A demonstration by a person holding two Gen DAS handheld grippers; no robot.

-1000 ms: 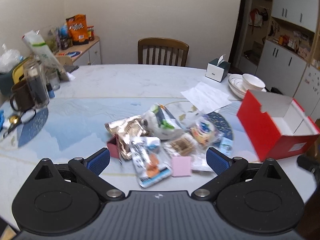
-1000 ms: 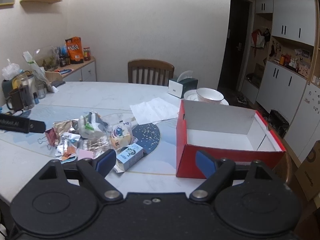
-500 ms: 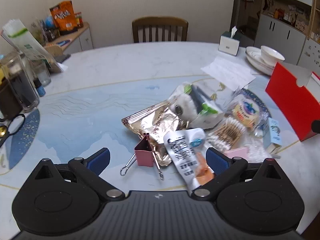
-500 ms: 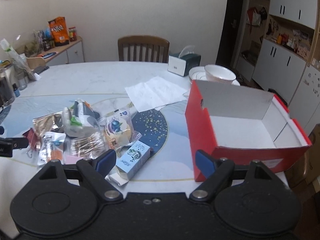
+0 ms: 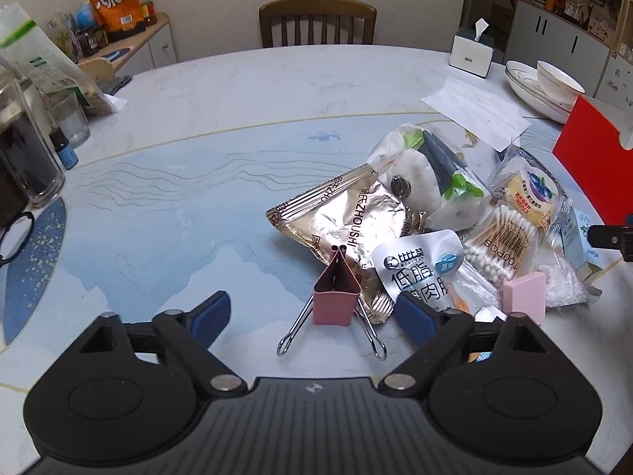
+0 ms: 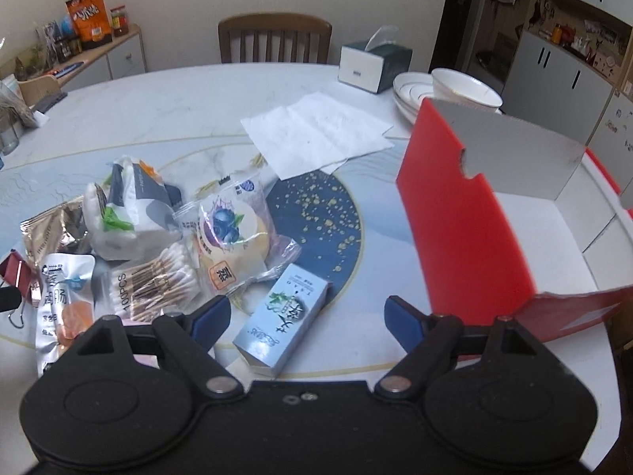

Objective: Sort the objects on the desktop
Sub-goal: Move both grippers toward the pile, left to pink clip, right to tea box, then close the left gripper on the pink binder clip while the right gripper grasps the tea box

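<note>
Sorting barely begun: red box at right empty, pile unsorted mid-frame, left gripper closing on pink binder clip, right gripper released around blue carton.

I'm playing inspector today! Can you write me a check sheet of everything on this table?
Surface: round marbled table with a blue mat.
Job's things: pink binder clip, foil pouch, cotton swabs, blue carton, red box, empty.
Clutter: paper sheet, tissue box, bowl.
Grippers: left gripper open, jaws just narrowing around the clip; right gripper open over the carton.
Cables: nothing seen.
Surroundings: chair, cabinets.
</note>
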